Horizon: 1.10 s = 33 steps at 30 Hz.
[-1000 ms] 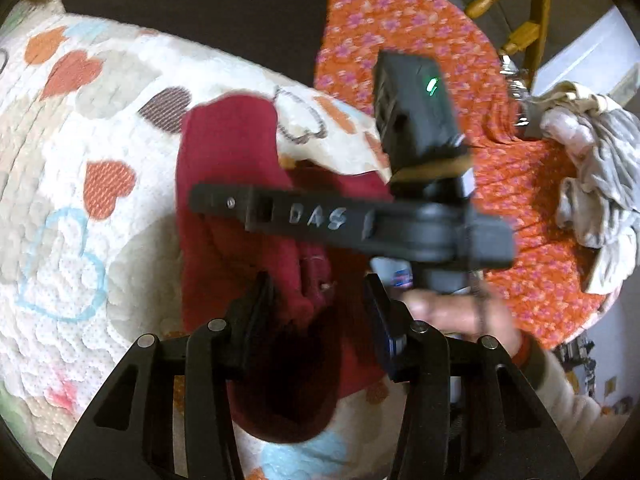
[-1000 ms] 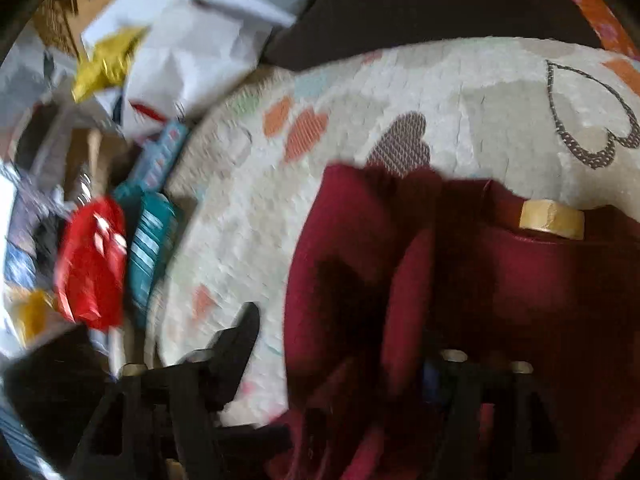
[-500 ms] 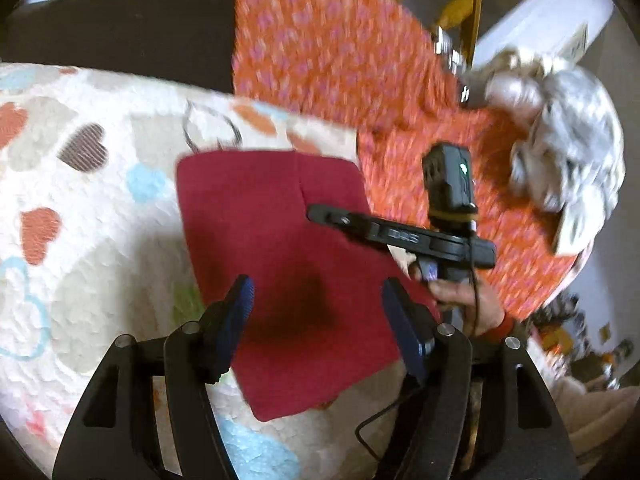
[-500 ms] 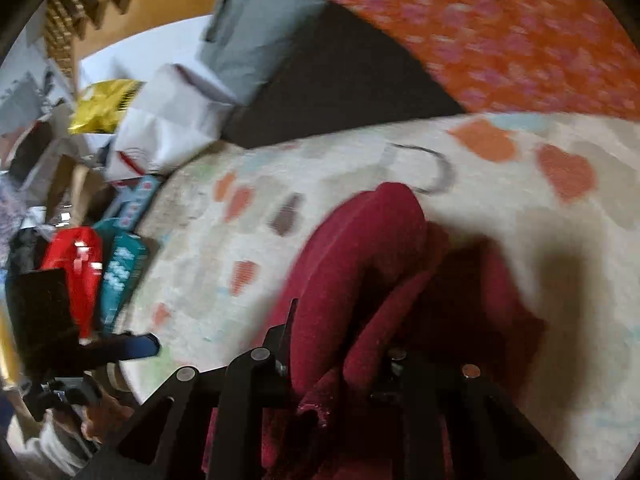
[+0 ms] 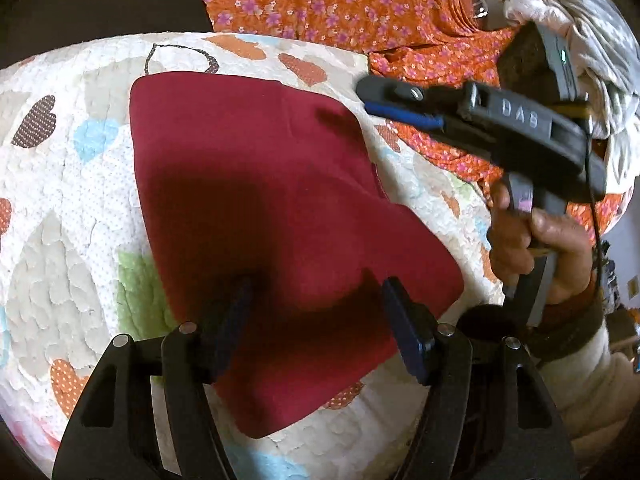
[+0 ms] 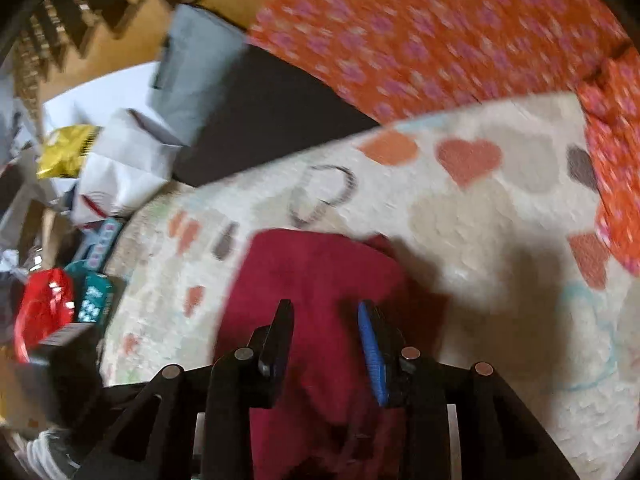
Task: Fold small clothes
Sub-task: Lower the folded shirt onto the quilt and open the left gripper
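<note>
A dark red garment [image 5: 256, 184] lies folded flat on a white quilt with coloured hearts [image 5: 80, 200]. My left gripper [image 5: 316, 304] hovers over the garment's near edge, open, with nothing pinched. A hand [image 5: 536, 256] holds my right gripper [image 5: 364, 98] in the air past the garment's right edge. In the right wrist view the right gripper [image 6: 326, 316] hangs above the red garment [image 6: 320, 272]. Its jaws are opening and the pads touch no cloth. The quilt [image 6: 480, 208] spreads out to the right.
An orange floral cloth [image 5: 340, 4] lies behind the quilt, also seen in the right wrist view [image 6: 440, 32]. A heap of pale clothes [image 5: 592, 40] sits at the far right. White bags [image 6: 120, 160] and a red packet [image 6: 44, 304] crowd the left side.
The bunched red garment was let go by both grippers and now lies flat and folded. The left gripper opened and drew back. The right gripper lifted off to the right.
</note>
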Tool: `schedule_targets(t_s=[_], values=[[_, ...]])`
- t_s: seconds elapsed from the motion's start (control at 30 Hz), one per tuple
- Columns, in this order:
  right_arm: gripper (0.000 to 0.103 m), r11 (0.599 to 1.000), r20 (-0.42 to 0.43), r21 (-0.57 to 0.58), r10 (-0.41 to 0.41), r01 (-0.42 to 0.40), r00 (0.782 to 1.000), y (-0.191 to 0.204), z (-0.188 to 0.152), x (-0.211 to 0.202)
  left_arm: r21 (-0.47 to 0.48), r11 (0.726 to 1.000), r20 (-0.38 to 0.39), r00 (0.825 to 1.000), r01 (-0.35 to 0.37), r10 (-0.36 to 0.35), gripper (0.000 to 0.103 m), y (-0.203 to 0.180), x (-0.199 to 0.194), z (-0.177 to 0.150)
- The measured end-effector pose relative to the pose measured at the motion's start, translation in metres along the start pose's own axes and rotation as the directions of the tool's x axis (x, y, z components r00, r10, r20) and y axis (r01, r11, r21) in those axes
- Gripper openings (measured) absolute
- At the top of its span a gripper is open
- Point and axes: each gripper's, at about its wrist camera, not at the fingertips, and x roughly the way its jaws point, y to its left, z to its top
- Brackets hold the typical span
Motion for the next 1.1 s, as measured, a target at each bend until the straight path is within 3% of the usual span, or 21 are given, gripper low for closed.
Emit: schedule_targets(t_s=[0.1, 0.17, 0.2, 0.33, 0.47, 0.53, 0.6, 0.63, 0.73, 0.87, 0.97, 1.1], values=[[0.031, 0.998, -0.051, -0.063, 0.001, -0.005, 0.999, 0.009, -0.004, 0.023, 0.043, 0.999, -0.005, 1.0, -0.024, 0.025, 0.067, -0.004, 0.002, -0.004], [0.031, 0.99, -0.162, -0.099, -0.119, 0.103, 0.98, -0.002, -0.015, 0.055, 0.055, 0.998, -0.018, 1.0, -0.02, 0.021, 0.067, -0.006, 0.004, -0.006], [0.024, 0.986, -0.19, -0.103, -0.152, 0.134, 0.97, -0.008, -0.021, 0.062, 0.056, 0.998, -0.033, 0.999, -0.016, 0.018, 0.067, -0.006, 0.005, -0.007], [0.024, 0.986, -0.143, -0.082, -0.154, 0.143, 0.978, -0.009, -0.026, 0.035, 0.074, 0.997, -0.058, 0.998, -0.024, 0.028, 0.067, -0.008, 0.002, -0.009], [0.025, 0.979, -0.097, -0.17, -0.129, 0.112, 0.987, 0.021, -0.043, -0.004, 0.078, 0.997, -0.1, 0.994, -0.028, 0.036, 0.067, -0.009, 0.002, -0.016], [0.025, 0.972, -0.124, -0.214, -0.128, 0.1, 0.984, 0.029, -0.059, -0.005, 0.106, 0.993, -0.108, 0.992, -0.048, 0.06, 0.066, -0.013, 0.002, -0.023], [0.025, 0.938, -0.148, -0.277, -0.254, 0.207, 0.956, 0.03, -0.086, 0.002, 0.123, 0.991, -0.118, 0.991, -0.056, 0.07, 0.067, -0.014, 0.004, -0.027], [0.025, 0.906, -0.137, -0.312, -0.341, 0.287, 0.93, 0.027, -0.101, 0.005, 0.122, 0.991, -0.12, 0.99, -0.054, 0.068, 0.067, -0.014, 0.004, -0.028], [0.027, 0.926, -0.119, -0.248, -0.319, 0.283, 0.94, 0.016, -0.122, 0.0, 0.114, 0.991, -0.105, 0.991, -0.072, 0.084, 0.066, -0.014, 0.001, -0.026], [0.027, 0.948, -0.146, -0.192, -0.282, 0.253, 0.948, 0.015, -0.12, -0.015, 0.079, 0.988, -0.008, 0.991, -0.133, 0.134, 0.066, -0.012, -0.013, -0.021], [0.027, 0.962, -0.085, -0.134, -0.25, 0.238, 0.964, 0.021, -0.11, -0.035, 0.074, 0.979, 0.041, 0.981, -0.19, 0.187, 0.066, -0.008, -0.019, -0.019], [0.027, 0.966, -0.036, -0.155, -0.217, 0.209, 0.976, 0.042, -0.108, -0.043, 0.061, 0.966, 0.052, 0.967, -0.252, 0.249, 0.066, -0.002, -0.015, -0.018]])
